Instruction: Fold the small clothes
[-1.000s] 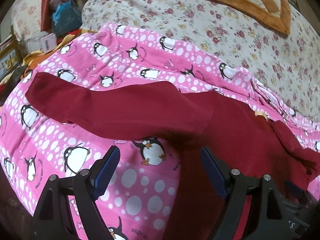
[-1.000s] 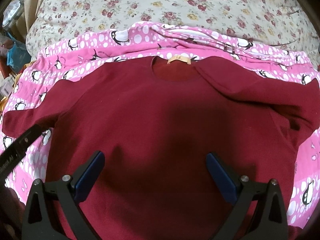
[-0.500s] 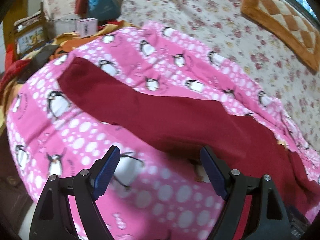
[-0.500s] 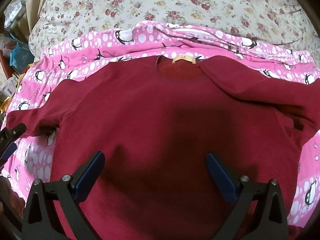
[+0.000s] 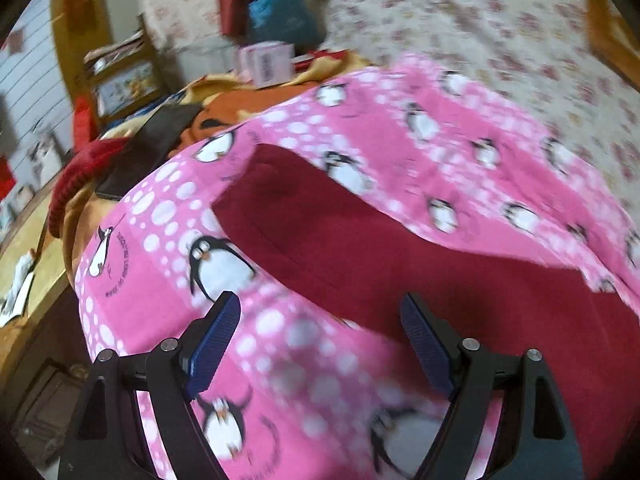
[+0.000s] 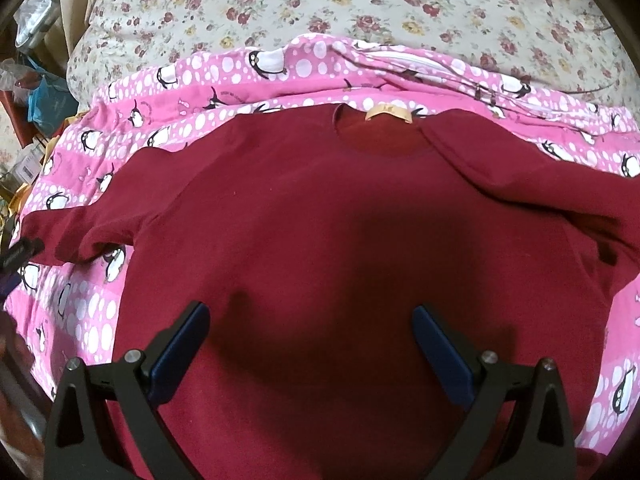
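A dark red long-sleeved top lies flat on a pink penguin blanket, collar with a tan label at the far side. Its right sleeve is folded in over the shoulder. Its left sleeve stretches out to the left, cuff at the far end. My left gripper is open and empty, just above the blanket beside that sleeve. My right gripper is open and empty over the lower body of the top. The left gripper's tip shows at the left edge of the right wrist view.
The blanket lies on a floral bedspread. Left of the bed are an orange cloth, a dark flat object, a small white box, a blue bag and a wooden shelf. The blanket's left edge drops off.
My left gripper has swung left along the sleeve toward its cuff, and its view is blurred by motion. The right gripper has stayed almost still over the top.
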The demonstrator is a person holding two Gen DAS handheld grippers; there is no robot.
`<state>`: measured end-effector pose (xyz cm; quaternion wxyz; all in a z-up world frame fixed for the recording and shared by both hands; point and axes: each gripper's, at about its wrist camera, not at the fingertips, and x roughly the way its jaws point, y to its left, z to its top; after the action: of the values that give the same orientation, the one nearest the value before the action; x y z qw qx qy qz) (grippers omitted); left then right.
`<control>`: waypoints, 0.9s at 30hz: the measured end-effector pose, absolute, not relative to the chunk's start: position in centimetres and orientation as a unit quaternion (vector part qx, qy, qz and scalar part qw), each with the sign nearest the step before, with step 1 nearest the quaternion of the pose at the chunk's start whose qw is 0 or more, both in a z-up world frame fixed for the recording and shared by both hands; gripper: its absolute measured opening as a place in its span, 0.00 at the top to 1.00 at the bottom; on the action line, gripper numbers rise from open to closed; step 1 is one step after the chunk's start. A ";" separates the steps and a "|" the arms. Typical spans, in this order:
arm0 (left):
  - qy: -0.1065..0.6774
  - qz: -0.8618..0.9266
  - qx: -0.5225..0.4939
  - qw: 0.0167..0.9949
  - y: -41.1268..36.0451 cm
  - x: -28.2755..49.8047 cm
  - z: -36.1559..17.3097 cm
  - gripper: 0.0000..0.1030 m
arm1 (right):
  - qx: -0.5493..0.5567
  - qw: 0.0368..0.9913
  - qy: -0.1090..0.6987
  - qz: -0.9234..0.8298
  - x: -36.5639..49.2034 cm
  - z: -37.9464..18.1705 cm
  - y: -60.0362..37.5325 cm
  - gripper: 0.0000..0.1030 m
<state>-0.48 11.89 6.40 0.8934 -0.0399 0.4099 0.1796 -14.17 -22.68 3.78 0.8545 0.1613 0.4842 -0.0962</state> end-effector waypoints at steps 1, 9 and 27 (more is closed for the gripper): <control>0.411 0.189 -0.047 0.891 12.7 0.3 6.2 0.41 | 0.160 0.854 0.486 -0.096 -14.2 3.7 -22.6 0.00; 0.420 0.239 -0.039 0.874 15.7 4.7 4.2 0.56 | 0.151 0.851 0.496 -0.087 -14.0 3.5 -22.2 0.00; 0.436 0.308 -0.026 0.845 16.0 3.3 3.3 0.61 | 0.148 0.847 0.504 -0.084 -13.8 3.5 -21.8 0.00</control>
<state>3.32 15.96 3.33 0.8452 -0.0265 0.4357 0.3084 -13.80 -21.79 3.46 0.8469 0.1485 0.5036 -0.0842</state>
